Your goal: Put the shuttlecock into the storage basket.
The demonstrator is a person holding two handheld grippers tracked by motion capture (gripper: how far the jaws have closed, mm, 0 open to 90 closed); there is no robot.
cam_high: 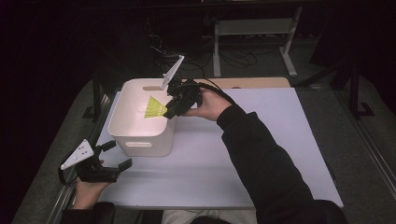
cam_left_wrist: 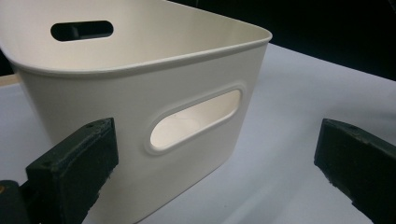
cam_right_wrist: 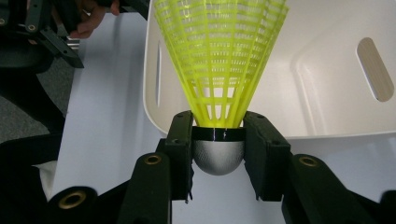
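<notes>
Ahead of the right gripper [cam_right_wrist: 218, 140], we lose the top of the yellow shuttlecock [cam_right_wrist: 219, 60] skirt past the upper edge of the right gripper view, and the white bin [cam_right_wrist: 327, 93] beyond it is cut off at the top and right. Its silver cap sits partly hidden between the jaws. In the high view the shuttlecock [cam_high: 155, 108] is too small for us to make out its mesh. Ahead of the left gripper [cam_left_wrist: 210, 172], the bin [cam_left_wrist: 140, 93] runs off the left and top edges, and we see little of its floor. Both jaws there are cropped by the frame's lower edge, the right one by the side edge as well.
</notes>
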